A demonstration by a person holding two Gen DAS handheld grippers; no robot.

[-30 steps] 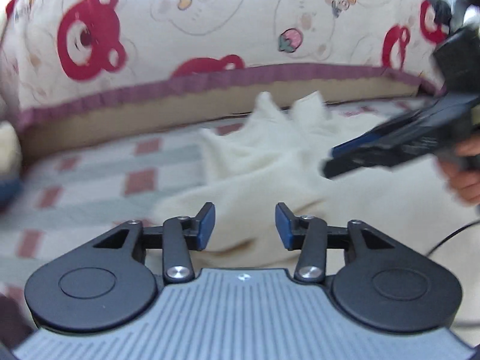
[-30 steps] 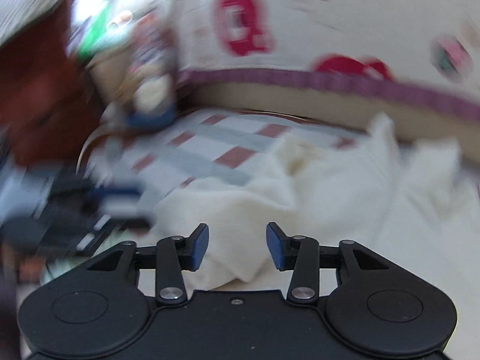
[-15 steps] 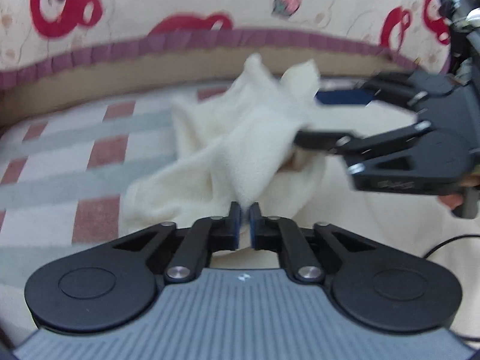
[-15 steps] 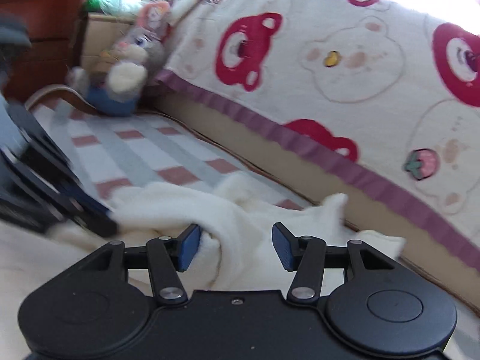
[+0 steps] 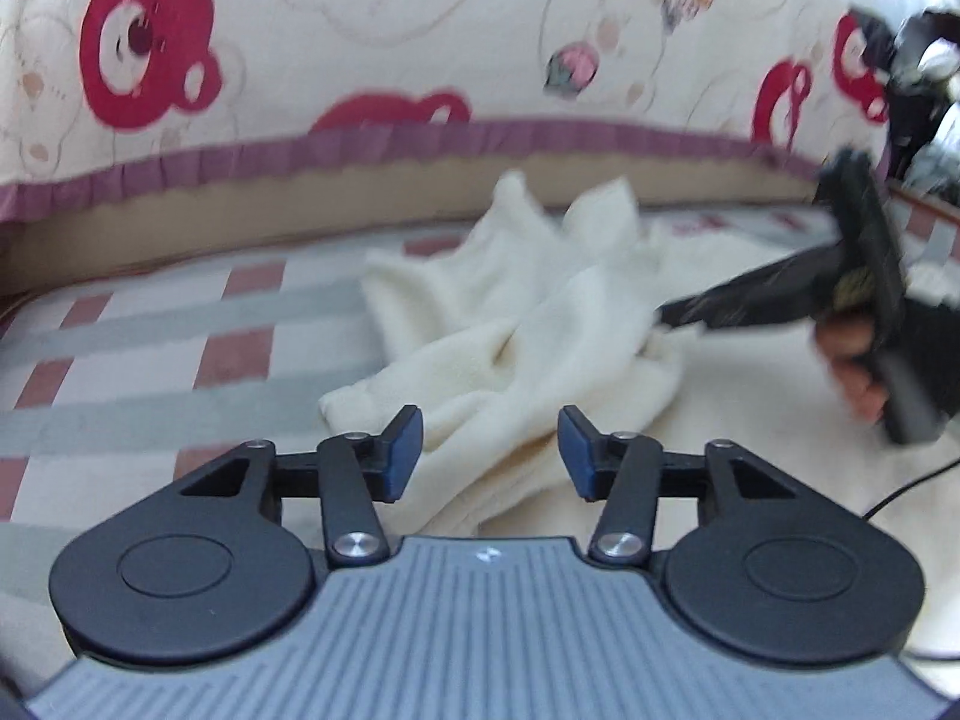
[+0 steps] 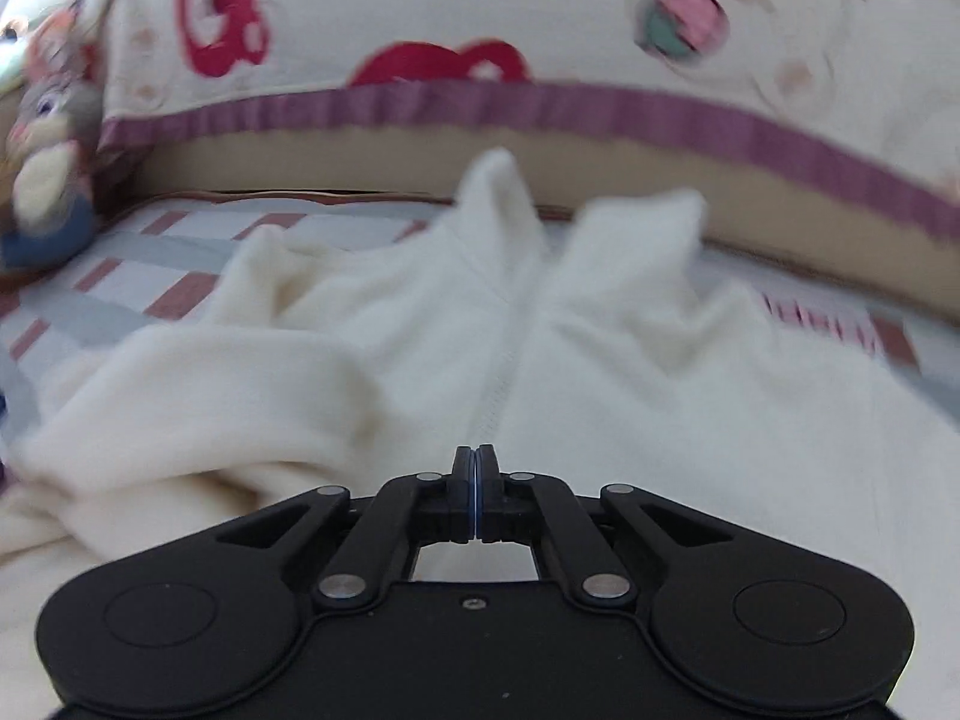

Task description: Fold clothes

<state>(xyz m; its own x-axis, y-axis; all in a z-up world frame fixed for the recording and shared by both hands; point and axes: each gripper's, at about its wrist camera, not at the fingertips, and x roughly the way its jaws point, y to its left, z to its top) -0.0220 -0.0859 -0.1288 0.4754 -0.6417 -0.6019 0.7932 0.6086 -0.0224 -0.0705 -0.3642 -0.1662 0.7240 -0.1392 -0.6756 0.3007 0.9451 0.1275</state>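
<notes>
So the biggest thing in view is the sofa backrest cover [image 5: 420, 60] with the red bears, sitting past both claws, and below it the checked seat cover [image 5: 150, 360]. The cream fleece garment [image 5: 528, 348] is spread out on that seat, rumpled, with 2 collar points sticking up at the far end near the backrest. It's not a neat stack by any stretch: a thick fold of sleeve or side panel is bunched up ahead of the left claw, and the zip line runs straight away from the right claw.

Judging by that, the step in hand looks like laying out or pulling over 1 side of the garment, somewhere mid-fold. The next move probably calls for a firm pinch on the loose fleece edge and a smooth drag across without dragging the layer underneath along.

Left claw [image 5: 489, 456] has its blue pads spread wide, nothing between them, hovering low with the bunched fleece just ahead of it. Right claw [image 6: 475, 495] has its pads pressed together right at the zip line; whether there's fabric pinched in there, can't tell. From the left view it comes in blurred from the right side, with the person's hand [image 5: 852, 366] wrapped round the handle. A plush toy [image 6: 48, 168] sits far left of the right claw.
</notes>
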